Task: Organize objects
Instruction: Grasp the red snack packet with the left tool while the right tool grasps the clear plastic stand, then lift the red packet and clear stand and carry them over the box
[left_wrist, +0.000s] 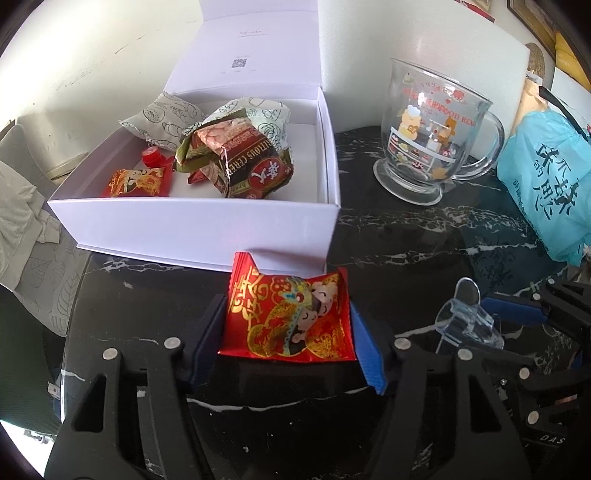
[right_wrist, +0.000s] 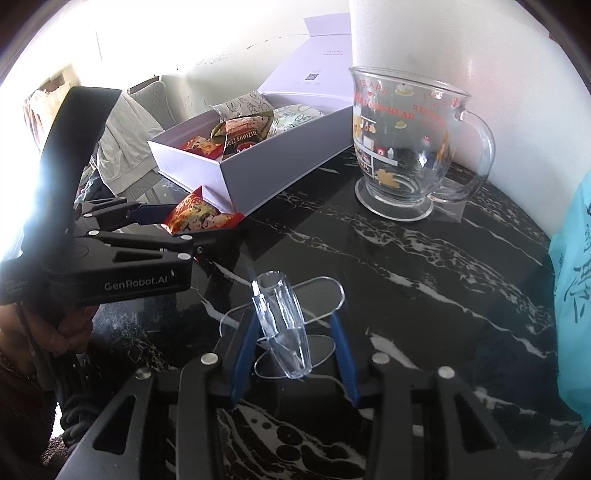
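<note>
Slippage threatens: your left claw (left_wrist: 288, 332) pinches the red packet (left_wrist: 291, 321) (glossy), while the right claw (right_wrist: 291, 354) seemingly clamps the clear clip (right_wrist: 282, 328).

Two close wrist views angled down, both facing white box (left_wrist: 199, 221) and glass mug (right_wrist: 410, 147).

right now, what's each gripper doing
Left gripper: closed on the red snack packet.
Right gripper: around the clear plastic piece; whether its pads press on it cannot be told.
</note>
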